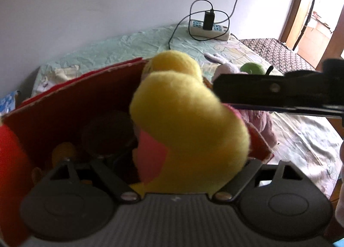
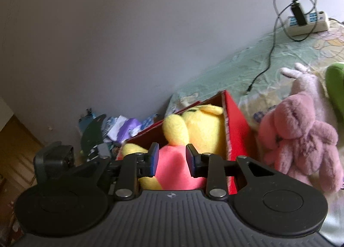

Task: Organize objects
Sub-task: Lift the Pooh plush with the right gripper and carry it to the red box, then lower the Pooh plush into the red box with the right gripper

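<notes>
**A:** Where do you stand with the yellow bear [image 2: 193, 131]?

**B:** Take the red box [image 2: 234, 133] as your mark. Left of the box, against the wall, you have a heap of loose clutter [image 2: 120, 128] that nothing has touched. The bear itself is partly inside the box, head toward the far wall, one arm sticking up above the rim.

**A:** And your grippers?

**B:** Your left gripper [image 1: 172, 156] hangs over the near edge of the box with the bear pressed between its arms; its fingertips are hidden behind the plush, so you cannot tell whether it grips. Your right gripper [image 2: 171, 160] sits at the near wall of the box, jaws narrow, the blue pads on either side of the bear's pink shirt, seemingly pinching it.

**A:** What is left?

**B:** By the look of it, you need to settle the bear fully down into the box and let go. Just right of the box, the pink bunny [image 2: 301, 139] lies on the bedsheet [image 2: 215, 79], and beyond it a green toy [image 2: 335, 88]; both wait outside. The power strip [image 2: 307, 22] lies farther behind.
</notes>
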